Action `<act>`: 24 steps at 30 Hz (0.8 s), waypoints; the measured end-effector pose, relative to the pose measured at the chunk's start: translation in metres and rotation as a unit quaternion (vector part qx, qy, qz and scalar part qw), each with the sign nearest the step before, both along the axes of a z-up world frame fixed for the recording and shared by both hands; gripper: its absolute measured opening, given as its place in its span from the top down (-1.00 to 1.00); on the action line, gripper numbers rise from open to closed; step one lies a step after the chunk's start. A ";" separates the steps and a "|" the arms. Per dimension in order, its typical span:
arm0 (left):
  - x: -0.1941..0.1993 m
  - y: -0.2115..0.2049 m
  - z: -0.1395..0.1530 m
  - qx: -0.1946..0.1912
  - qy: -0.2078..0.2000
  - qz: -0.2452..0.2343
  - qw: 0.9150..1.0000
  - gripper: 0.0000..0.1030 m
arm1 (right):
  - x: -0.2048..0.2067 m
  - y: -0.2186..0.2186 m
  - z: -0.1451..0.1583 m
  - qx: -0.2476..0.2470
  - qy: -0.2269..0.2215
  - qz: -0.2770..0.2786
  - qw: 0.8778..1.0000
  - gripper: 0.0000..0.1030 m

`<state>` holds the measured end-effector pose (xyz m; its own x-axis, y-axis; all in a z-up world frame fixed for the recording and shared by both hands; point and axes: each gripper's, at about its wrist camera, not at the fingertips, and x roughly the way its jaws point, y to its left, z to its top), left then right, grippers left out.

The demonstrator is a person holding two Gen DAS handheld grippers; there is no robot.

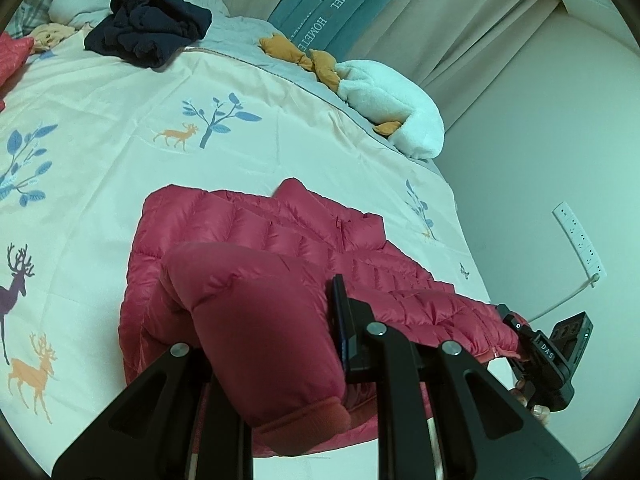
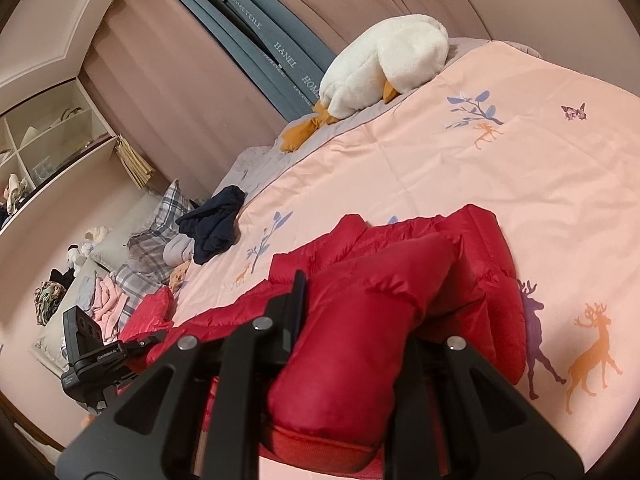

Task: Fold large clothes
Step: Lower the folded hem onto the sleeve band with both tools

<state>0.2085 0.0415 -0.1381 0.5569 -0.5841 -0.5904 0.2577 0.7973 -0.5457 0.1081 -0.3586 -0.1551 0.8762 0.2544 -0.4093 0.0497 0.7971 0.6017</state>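
In your left wrist view, your left hand-held gripper [image 1: 276, 344] is closed around a sleeve [image 1: 260, 320] of the red puffer jacket [image 1: 280, 232], the padded fabric bulging up between the two fingers with its ribbed cuff hanging toward the lens. The rest of the jacket lies spread on the bed [image 1: 120, 120], on a pale cover printed with deer and blue branches. At the right edge you see your right hand-held gripper [image 1: 520, 344] pinching the jacket's far part near the bed's edge, with fingertips of your hand just below its body. Farther up the bed a dark navy garment [image 1: 148, 24] sits in a heap, and a white plush goose [image 1: 392, 100] with orange feet lies along the far side by the curtain.

In your right wrist view, your right hand-held gripper [image 2: 360, 340] is likewise clamped on a thick sleeve [image 2: 360, 320] of the red puffer jacket [image 2: 460, 248], the cuff draped down between the fingers. The jacket's body rests on the bed [image 2: 520, 160] just beyond. Your left hand-held gripper [image 2: 148, 342] shows at the lower left, touching the jacket. The navy garment [image 2: 212, 224] lies near plaid pillows [image 2: 160, 236], and the plush goose [image 2: 380, 60] lies well apart at the far edge.
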 end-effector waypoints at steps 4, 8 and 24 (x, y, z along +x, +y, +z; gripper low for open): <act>0.002 -0.002 0.000 0.004 0.000 0.000 1.000 0.69 | 0.001 0.000 -0.001 -0.003 0.001 -0.001 1.000 0.68; 0.003 -0.003 0.000 0.004 -0.001 -0.001 1.000 0.69 | 0.001 0.000 -0.001 -0.007 0.003 -0.002 1.000 0.68; 0.009 -0.005 0.017 0.008 -0.020 -0.001 1.000 0.68 | 0.003 -0.002 0.011 -0.010 -0.017 -0.004 1.000 0.68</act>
<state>0.2179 0.0360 -0.1210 0.5786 -0.5758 -0.5776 0.2810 0.8056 -0.5216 0.1113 -0.3602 -0.1438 0.8914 0.2394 -0.3849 0.0359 0.8092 0.5865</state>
